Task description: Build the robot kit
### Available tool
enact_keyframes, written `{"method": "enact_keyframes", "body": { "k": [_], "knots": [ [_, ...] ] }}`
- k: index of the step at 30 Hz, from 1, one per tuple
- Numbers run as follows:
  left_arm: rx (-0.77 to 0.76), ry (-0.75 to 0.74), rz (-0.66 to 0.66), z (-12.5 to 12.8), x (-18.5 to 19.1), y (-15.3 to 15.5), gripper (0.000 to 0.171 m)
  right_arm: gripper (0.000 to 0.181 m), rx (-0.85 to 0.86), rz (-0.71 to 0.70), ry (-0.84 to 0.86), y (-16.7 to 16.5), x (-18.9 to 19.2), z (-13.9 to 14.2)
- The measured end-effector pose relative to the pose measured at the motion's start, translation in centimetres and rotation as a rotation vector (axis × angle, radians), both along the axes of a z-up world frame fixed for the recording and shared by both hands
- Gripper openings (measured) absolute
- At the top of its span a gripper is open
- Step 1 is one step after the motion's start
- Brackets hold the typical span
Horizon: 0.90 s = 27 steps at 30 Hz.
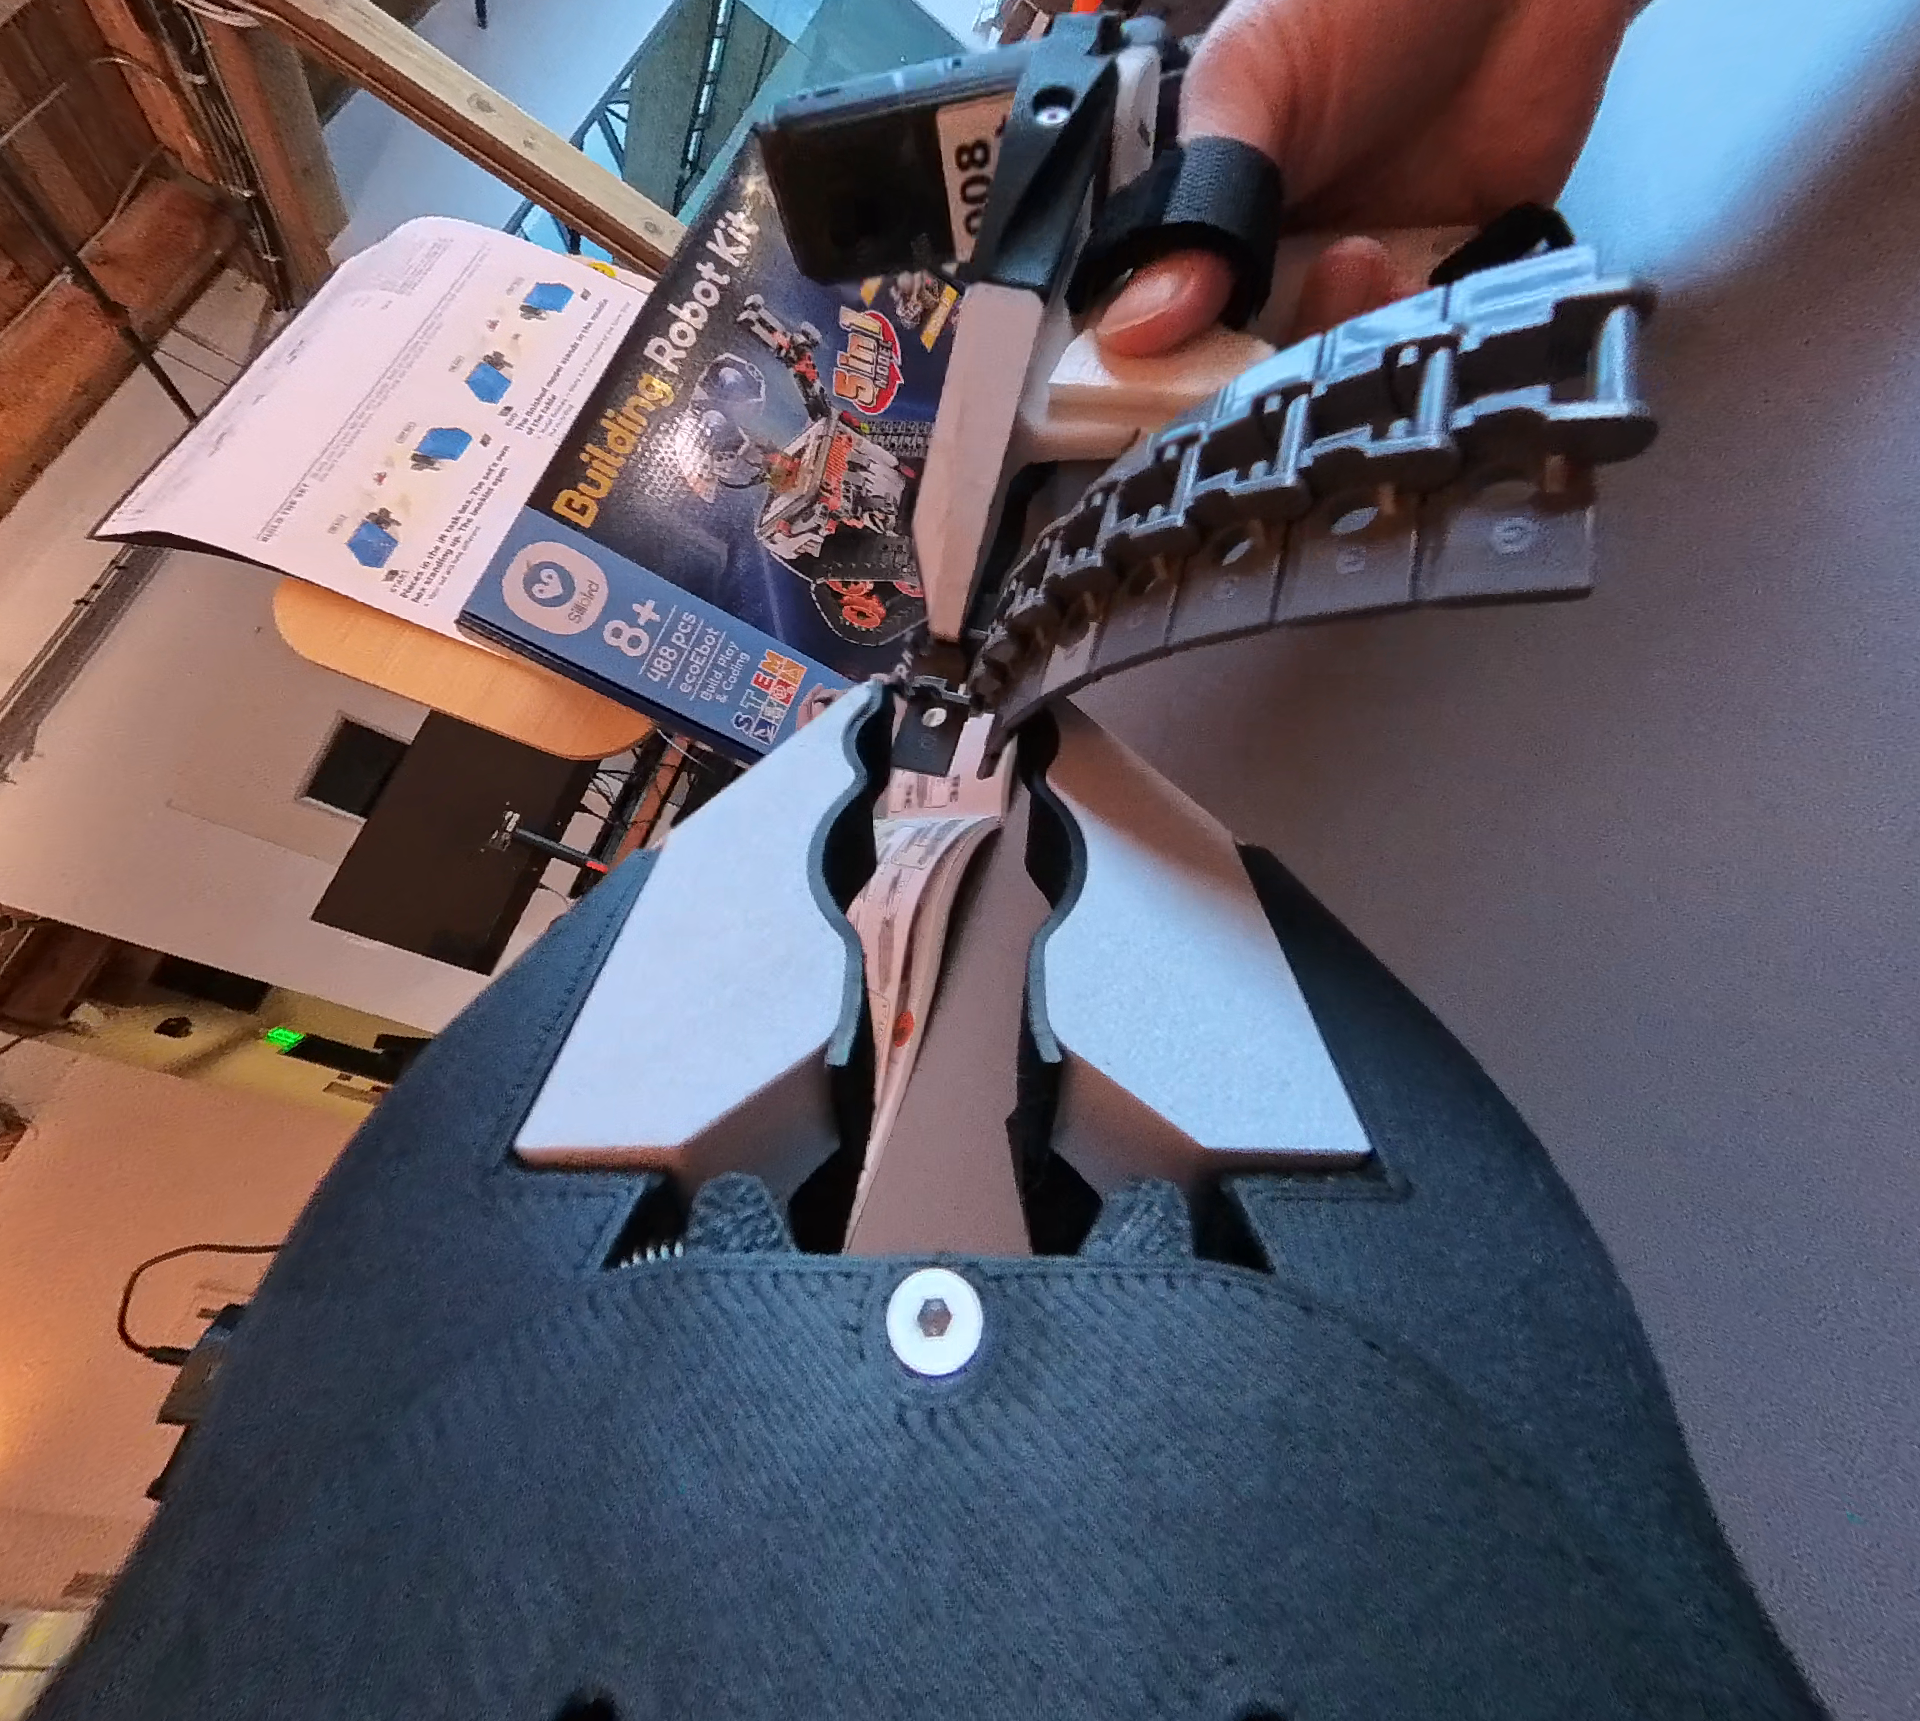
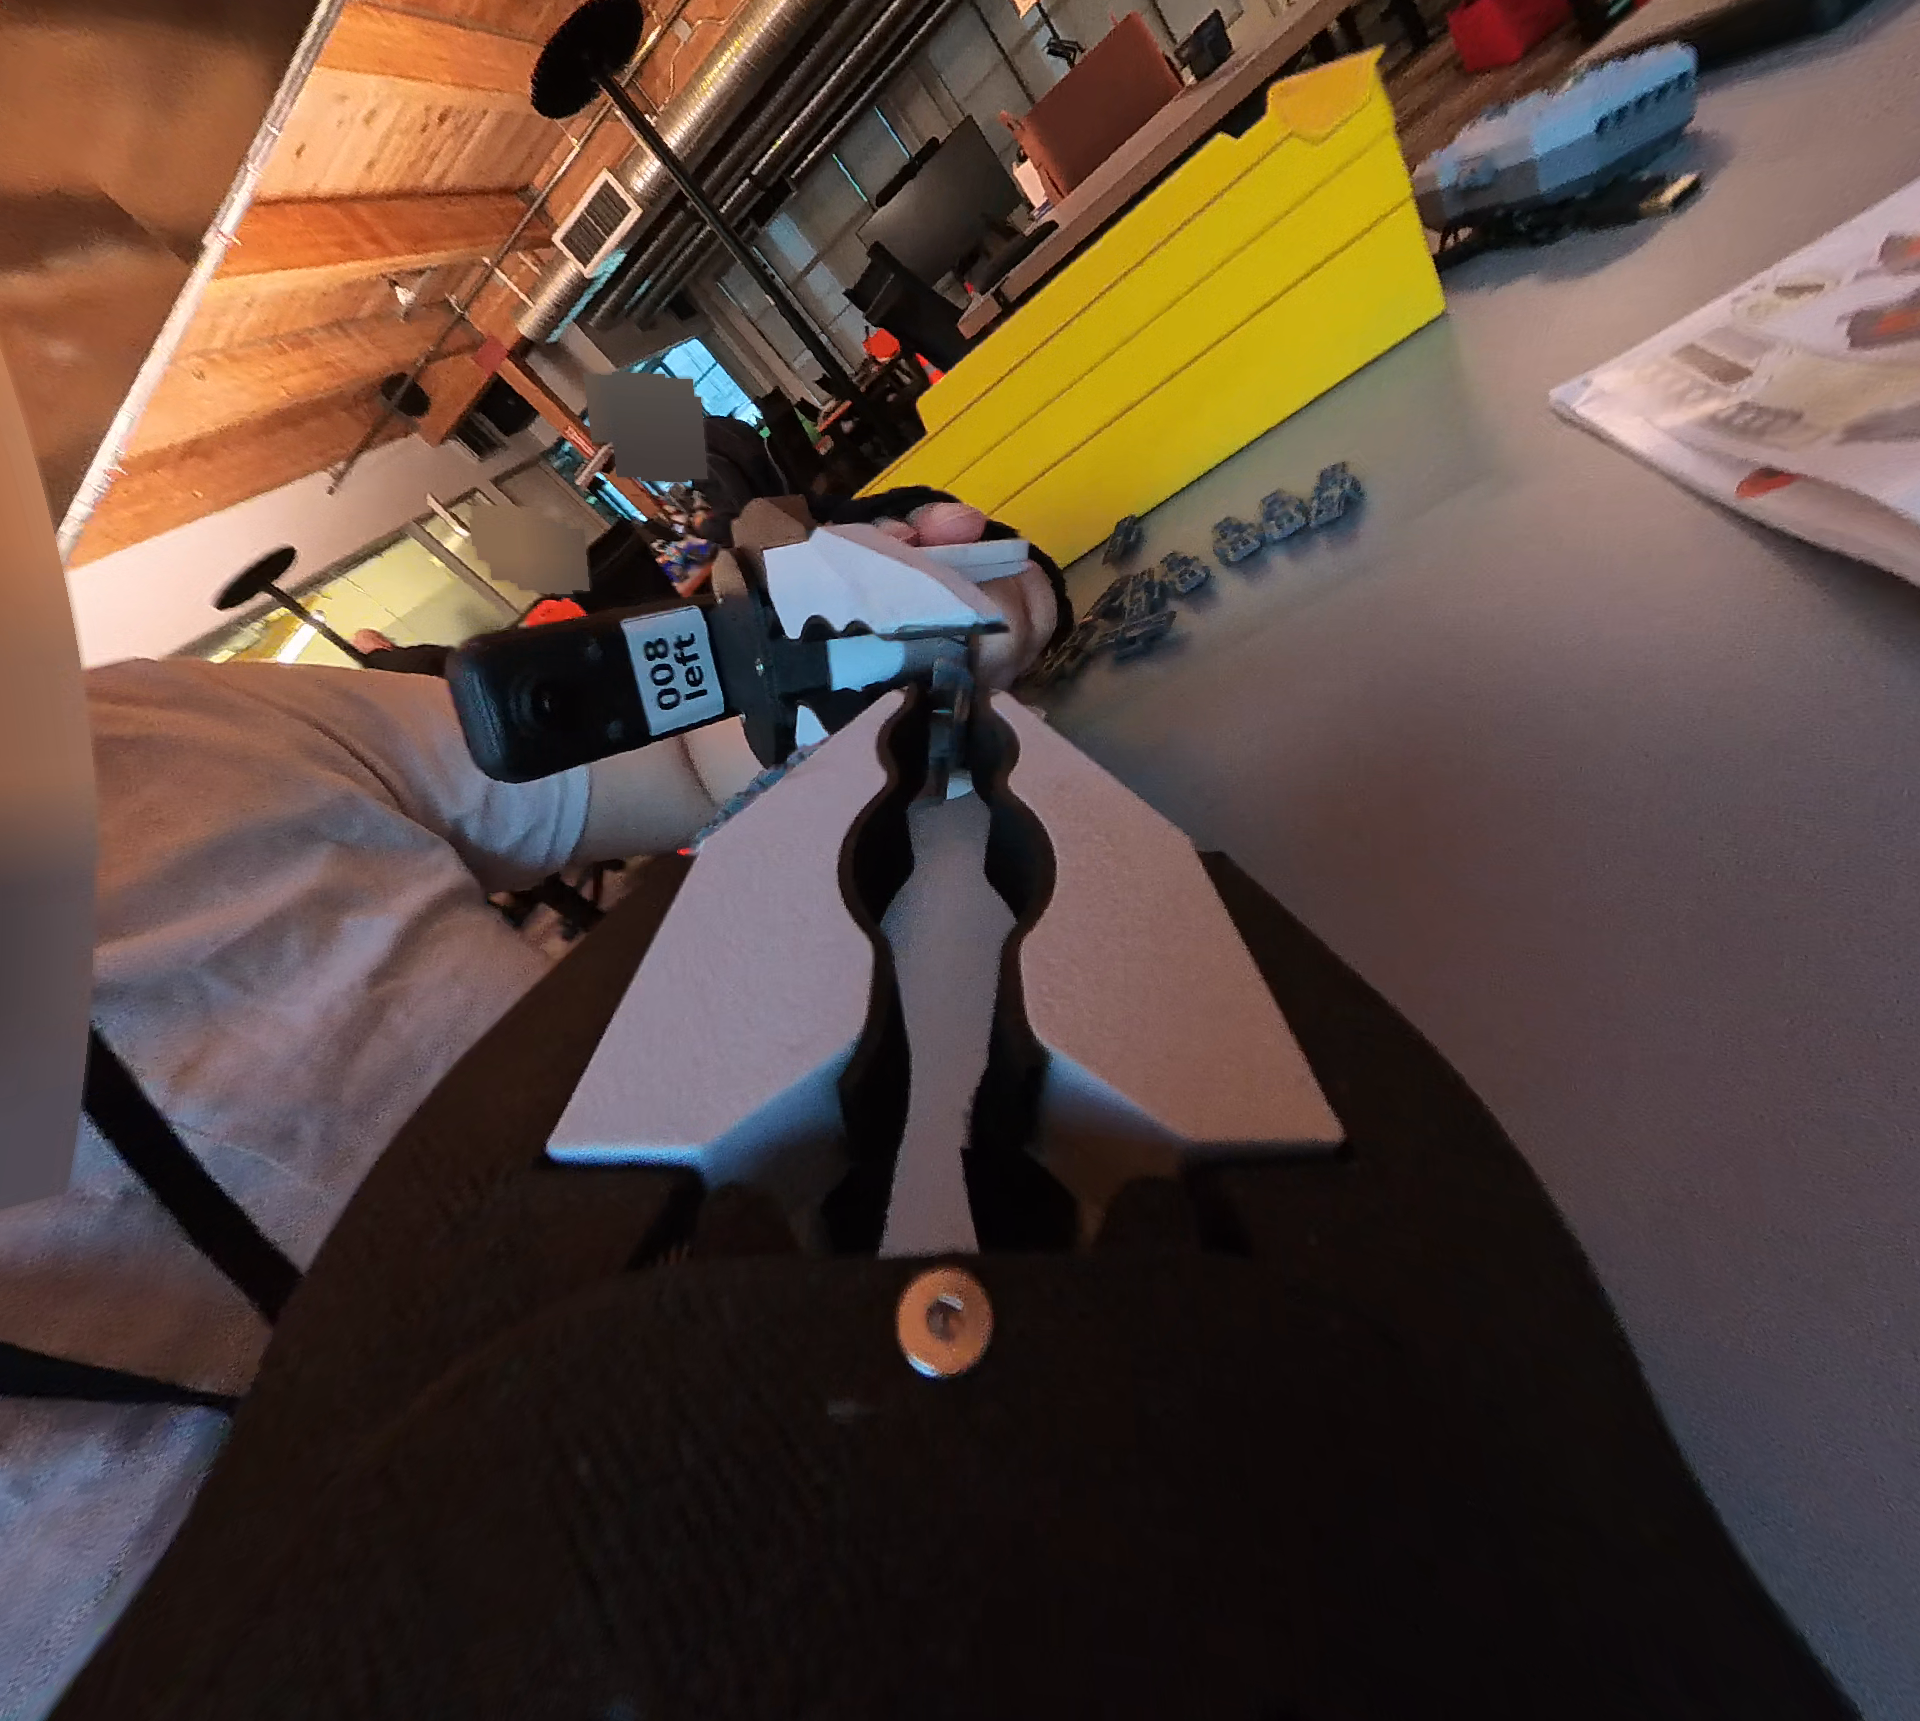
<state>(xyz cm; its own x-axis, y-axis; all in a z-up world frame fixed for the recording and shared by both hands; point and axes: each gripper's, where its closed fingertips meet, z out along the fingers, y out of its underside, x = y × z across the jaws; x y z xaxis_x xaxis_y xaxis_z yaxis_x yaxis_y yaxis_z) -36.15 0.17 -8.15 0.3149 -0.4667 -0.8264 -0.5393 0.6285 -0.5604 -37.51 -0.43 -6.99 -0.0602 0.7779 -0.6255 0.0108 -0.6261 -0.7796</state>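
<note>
Tread chain runs rightward from my left hand-held gripper, clenched on its near end link; my right hand-held gripper pinches that same end above the desk.

Grey table: yellow bin, loose dark track links, open instruction booklet, grey brick model.
</note>
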Motion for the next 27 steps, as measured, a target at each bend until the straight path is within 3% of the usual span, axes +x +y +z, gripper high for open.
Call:
{"method": "enact_keyframes", "body": {
  "k": [3, 10, 27],
  "knots": [
    [-0.009, -0.008, -0.008, 0.17, -0.14, -0.12, 0.022, 0.005, 0.075, -0.019, -0.012, -0.14, -0.23, 0.21],
    [0.005, 0.005, 0.023, 0.15, -0.04, 0.17, 0.029, 0.005, 0.072, -0.030, -0.025, -0.10, -0.46, -0.13],
    [0.015, 0.086, 0.036, -0.43, 0.19, 0.01, 0.022, 0.005, 0.077, 0.012, -0.086, -0.33, -0.55, -0.67]
  ]
}}
